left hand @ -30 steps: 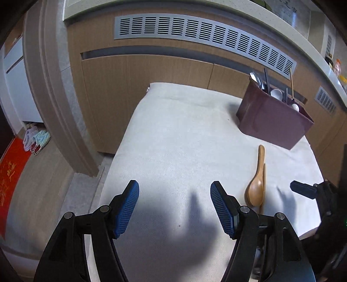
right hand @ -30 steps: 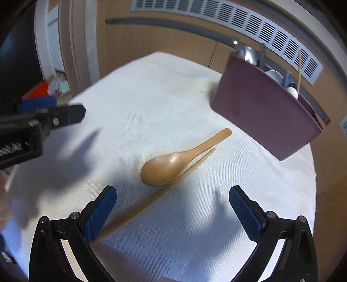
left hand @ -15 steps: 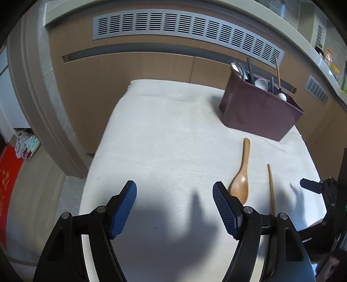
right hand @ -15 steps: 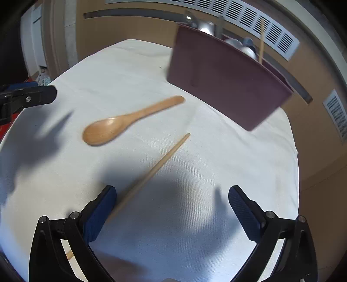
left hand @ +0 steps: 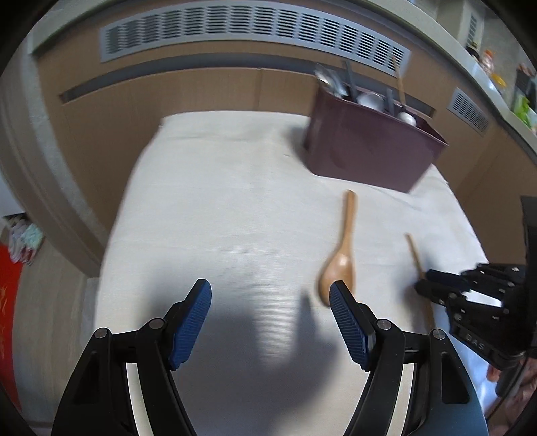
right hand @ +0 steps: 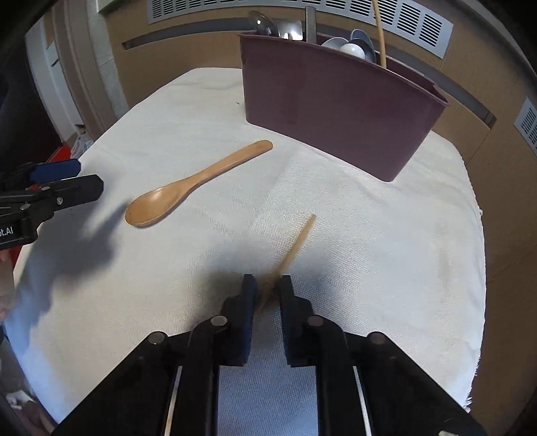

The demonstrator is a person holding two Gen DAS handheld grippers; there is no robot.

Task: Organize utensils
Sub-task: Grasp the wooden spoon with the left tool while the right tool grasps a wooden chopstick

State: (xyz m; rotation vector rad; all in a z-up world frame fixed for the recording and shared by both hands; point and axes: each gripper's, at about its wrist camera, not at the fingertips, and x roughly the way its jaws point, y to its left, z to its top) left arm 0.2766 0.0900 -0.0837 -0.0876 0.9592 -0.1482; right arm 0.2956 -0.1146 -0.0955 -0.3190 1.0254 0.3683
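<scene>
A wooden spoon lies on the white cloth with its bowl toward me. Right of it lies a wooden chopstick. My right gripper is closing its jaws on the chopstick's near part, and the pads hold it between them. My left gripper stands open over bare cloth, its right finger just short of the spoon's bowl. A maroon utensil holder at the back right holds metal spoons, dark sticks and one wooden chopstick.
The cloth-covered table ends close behind the holder, in front of wooden cabinets with a grey vent. The floor with a red mat lies off the left edge. A person's hand shows at the right gripper.
The right gripper moved over the chopstick and closed from wide open onto it. The left gripper shifted toward the spoon and stayed open. The chopstick now lies apart from the spoon.
</scene>
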